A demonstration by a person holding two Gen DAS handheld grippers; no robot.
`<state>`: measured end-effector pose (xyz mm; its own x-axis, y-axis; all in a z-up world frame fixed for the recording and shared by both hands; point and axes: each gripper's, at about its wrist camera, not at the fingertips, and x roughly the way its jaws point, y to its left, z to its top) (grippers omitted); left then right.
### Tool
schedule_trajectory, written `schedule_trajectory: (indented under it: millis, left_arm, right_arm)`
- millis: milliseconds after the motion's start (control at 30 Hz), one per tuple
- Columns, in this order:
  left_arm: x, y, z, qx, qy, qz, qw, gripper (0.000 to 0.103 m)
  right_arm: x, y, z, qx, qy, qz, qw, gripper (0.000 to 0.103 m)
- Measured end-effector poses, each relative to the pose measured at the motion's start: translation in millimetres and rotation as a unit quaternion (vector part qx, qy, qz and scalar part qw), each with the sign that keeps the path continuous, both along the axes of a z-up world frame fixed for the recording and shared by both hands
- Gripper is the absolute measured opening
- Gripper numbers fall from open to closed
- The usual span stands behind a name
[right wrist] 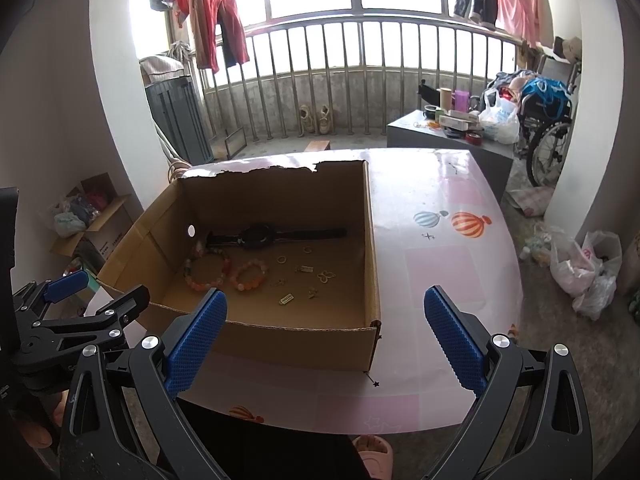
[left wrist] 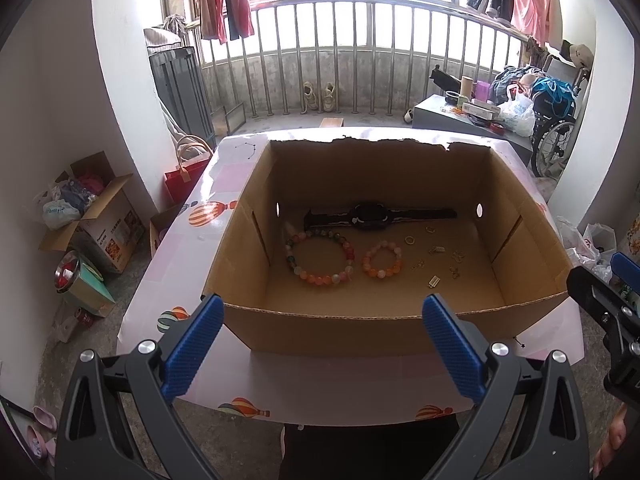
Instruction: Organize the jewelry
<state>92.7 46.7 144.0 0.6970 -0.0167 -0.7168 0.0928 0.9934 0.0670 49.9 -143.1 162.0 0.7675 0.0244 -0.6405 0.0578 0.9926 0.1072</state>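
**Both grippers open above table, jewelry in box**

Left gripper (left wrist: pixel 322 344) spread wide, nothing between the blue pads (left wrist: pixel 192 350), held in front of the near wall of the cardboard box (left wrist: pixel 348 330). Right gripper (right wrist: pixel 325 340) likewise spread and empty, over the box's near right corner and the balloon-print tablecloth (right wrist: pixel 444 264).

Jewelry sits on the box floor: black watch (left wrist: pixel 370 216) along the far wall, large bead bracelet (left wrist: pixel 320 258) left, small bead bracelet (left wrist: pixel 382 260) just beside it, apparently touching. Scattered to the right are small gold pieces (left wrist: pixel 436 258), including rings and clasps; too tiny to identify individually. A pale item at the big bracelet's far left end is hard to make out.

Box's far rim is torn and ragged. Its left wall hides part of the floor in the right wrist view.

The right gripper appears in the left view only as a cropped edge at right; a fingertip is cut off at the bottom corner. Background balcony clutter is distorted by fisheye.
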Motion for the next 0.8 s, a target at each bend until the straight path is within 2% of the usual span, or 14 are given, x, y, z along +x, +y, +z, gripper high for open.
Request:
schedule_trajectory:
  millis: [800]
  left_arm:
    - [-0.3,0.6,0.2,0.001,-0.001,0.001,1.0,0.097]
  right_arm:
    - [1.7,1.6,-0.7,0.0,0.001,0.0,1.0,0.095]
